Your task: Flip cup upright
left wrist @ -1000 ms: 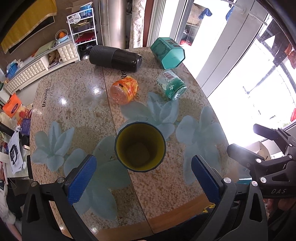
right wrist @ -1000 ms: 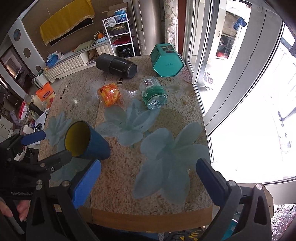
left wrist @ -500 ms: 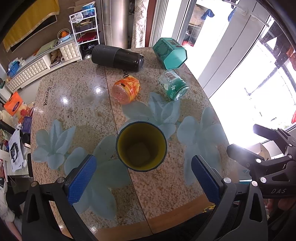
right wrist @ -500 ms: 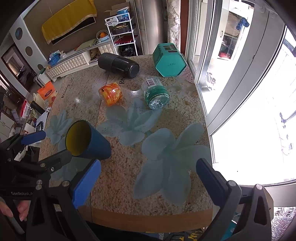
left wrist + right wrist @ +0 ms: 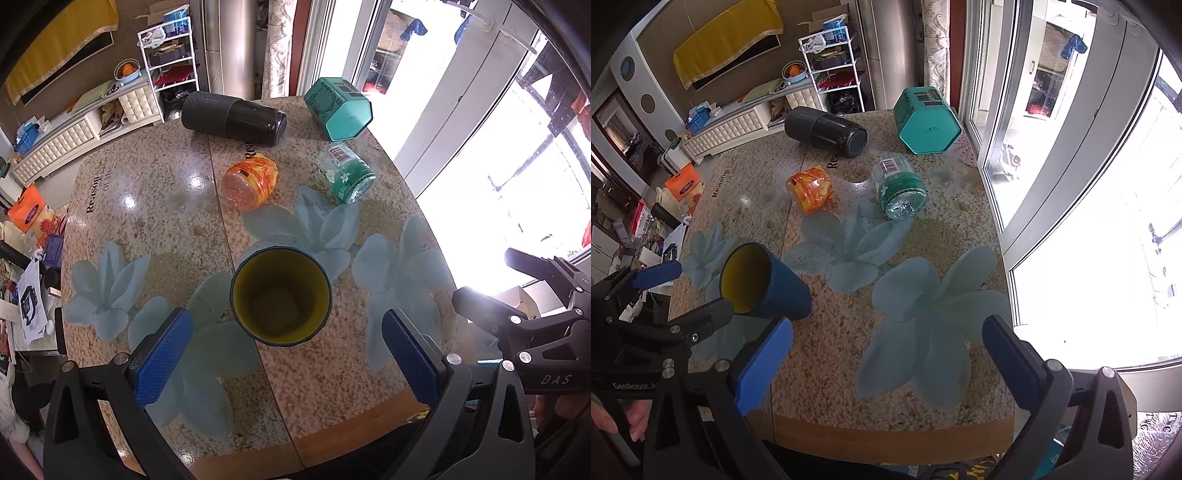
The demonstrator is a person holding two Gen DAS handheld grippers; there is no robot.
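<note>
One upright cup between open left gripper fingers

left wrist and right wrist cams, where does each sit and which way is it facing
Left wrist: rides the left gripper, looking down into the cup lying on the table; its blue pads and the right gripper show.
Right wrist: rides the right gripper, facing across the table toward the window; its pads, the left gripper and a hand show.
Shared: cup, orange jar, green bottle, black flask, teal tin.
</note>
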